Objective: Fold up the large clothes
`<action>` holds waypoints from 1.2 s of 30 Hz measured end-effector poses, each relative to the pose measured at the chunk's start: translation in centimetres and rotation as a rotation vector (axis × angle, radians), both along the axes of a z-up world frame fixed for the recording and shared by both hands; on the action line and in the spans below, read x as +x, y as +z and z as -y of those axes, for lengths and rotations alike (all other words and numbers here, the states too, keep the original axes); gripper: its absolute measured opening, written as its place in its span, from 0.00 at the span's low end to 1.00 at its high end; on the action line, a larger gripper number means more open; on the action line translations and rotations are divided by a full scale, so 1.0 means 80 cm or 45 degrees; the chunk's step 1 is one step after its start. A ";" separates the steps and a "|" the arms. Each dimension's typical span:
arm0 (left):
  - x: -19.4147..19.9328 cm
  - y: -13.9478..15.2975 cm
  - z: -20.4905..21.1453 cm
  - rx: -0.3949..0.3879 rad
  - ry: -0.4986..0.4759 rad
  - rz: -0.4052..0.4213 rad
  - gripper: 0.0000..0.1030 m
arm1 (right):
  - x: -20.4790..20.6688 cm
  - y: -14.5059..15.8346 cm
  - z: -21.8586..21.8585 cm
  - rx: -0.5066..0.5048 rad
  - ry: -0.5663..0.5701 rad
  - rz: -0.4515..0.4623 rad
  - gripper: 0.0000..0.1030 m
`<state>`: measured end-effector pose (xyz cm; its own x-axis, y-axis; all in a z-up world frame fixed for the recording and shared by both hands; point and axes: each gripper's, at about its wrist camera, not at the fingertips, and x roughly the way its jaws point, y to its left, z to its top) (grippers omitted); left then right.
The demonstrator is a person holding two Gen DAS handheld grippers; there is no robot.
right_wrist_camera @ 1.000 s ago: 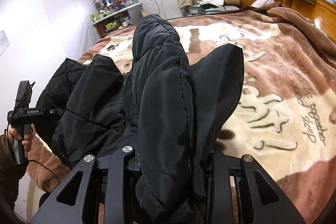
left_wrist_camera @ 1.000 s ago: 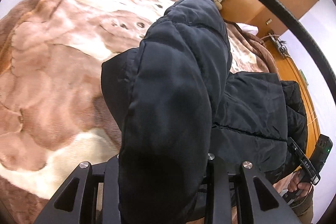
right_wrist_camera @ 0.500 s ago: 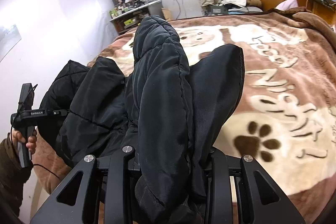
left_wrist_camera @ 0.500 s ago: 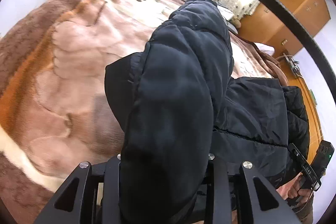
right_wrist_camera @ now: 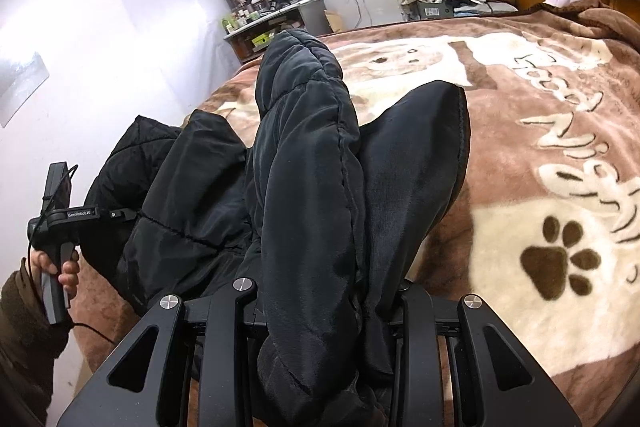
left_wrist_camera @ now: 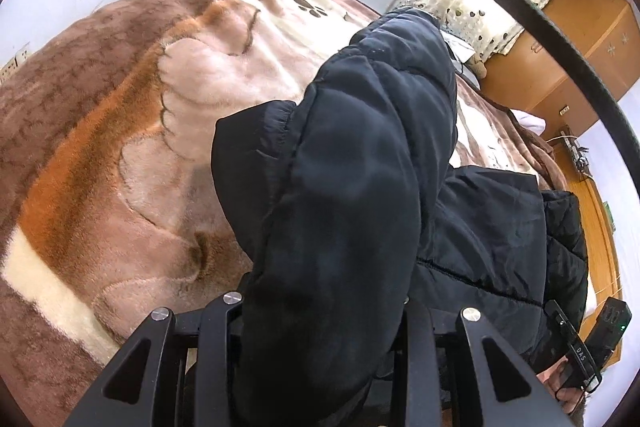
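Both grippers are pinching the black puffer jacket (left_wrist_camera: 352, 187): left gripper (left_wrist_camera: 320, 311) and right gripper (right_wrist_camera: 324, 291) each clamping a thick bunched edge, jaws pressed onto fabric w/ padding bulging up between them, rest of the jacket sagging between the two over the paw-print blanket (right_wrist_camera: 560, 155) on the bed. Judging this as mid-carry before laying flat, so I'm suggesting keeping both grips level and pulled apart to tension the span, then lowering evenly onto the blanket w/o letting the slick shell slip out.
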<state>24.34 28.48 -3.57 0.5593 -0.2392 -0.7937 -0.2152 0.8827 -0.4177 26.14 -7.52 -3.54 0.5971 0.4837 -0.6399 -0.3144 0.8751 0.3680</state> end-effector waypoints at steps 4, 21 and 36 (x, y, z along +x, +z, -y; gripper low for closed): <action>0.000 -0.020 -0.001 -0.004 0.012 -0.033 0.33 | 0.003 -0.018 0.004 -0.001 -0.022 -0.049 0.30; -0.001 -0.077 -0.020 0.027 0.049 -0.151 0.51 | 0.003 -0.086 0.029 0.002 -0.119 -0.185 0.38; -0.001 -0.086 -0.025 0.045 0.082 -0.153 0.74 | 0.007 -0.103 0.037 0.023 -0.175 -0.256 0.56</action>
<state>24.28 30.46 -10.47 0.4731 -0.1768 -0.8631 -0.3182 0.8792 -0.3545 26.67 -10.50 -11.78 0.5198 0.4191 -0.7445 -0.1115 0.8972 0.4272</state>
